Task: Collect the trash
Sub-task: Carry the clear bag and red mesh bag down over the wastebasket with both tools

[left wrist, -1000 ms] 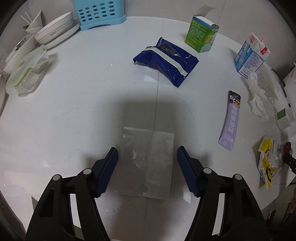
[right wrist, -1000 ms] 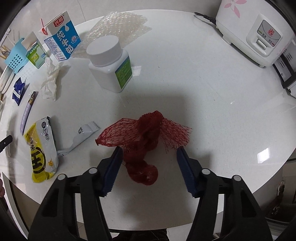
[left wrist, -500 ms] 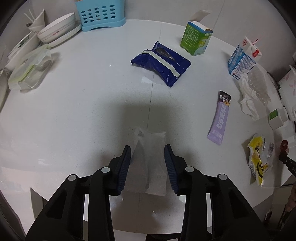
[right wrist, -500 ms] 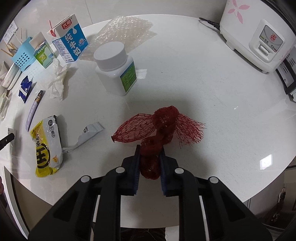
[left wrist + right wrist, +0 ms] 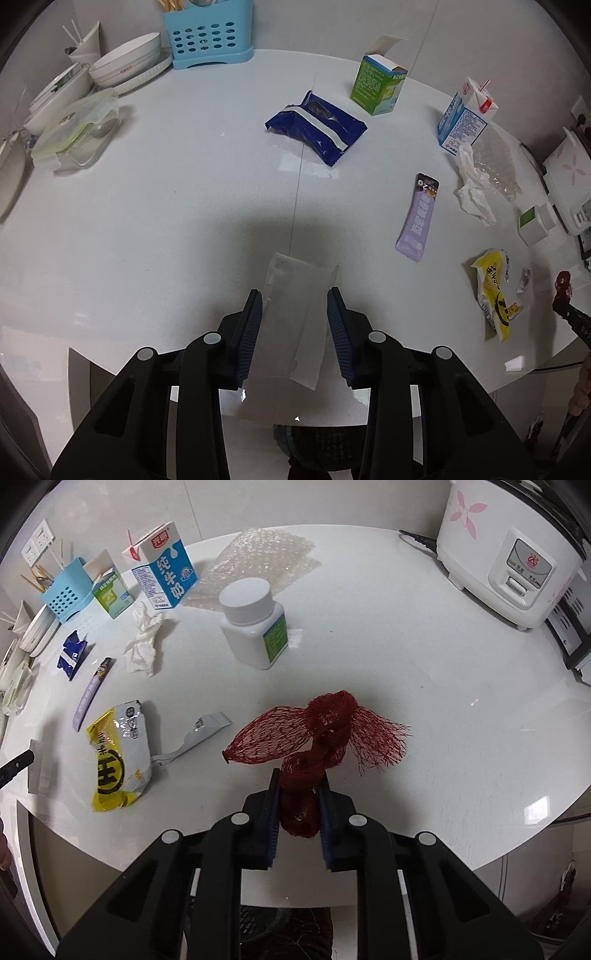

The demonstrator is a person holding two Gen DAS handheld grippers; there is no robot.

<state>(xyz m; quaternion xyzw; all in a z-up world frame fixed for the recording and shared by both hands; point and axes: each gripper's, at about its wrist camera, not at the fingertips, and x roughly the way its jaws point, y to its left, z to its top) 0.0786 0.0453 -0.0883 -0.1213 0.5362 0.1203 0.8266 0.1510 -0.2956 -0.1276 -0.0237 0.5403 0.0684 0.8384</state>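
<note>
Your left fingers stood partly closed, pinching a clear plastic bag from both sides; the left gripper held it buckled and lifted just above the white desk. From that grip, a dark blue snack wrapper lay at twelve o'clock, well apart. A green and white carton stood at one o'clock, near the desk's far edge. A purple stick sachet lay at two o'clock, and beyond it a crumpled white tissue beside a blue milk carton. A yellow wrapper lay at three o'clock near the desk's edge.

In the right wrist view, your right fingers were nearly together, clamped on the twisted lower end of a red mesh net bag; the right gripper carried it with the netting fanned out above the grip. The white pill bottle stood at eleven o'clock from there. The yellow wrapper lay at nine o'clock, with a torn white strip between it and the net. The white rice cooker sat at two o'clock, well apart.
</note>
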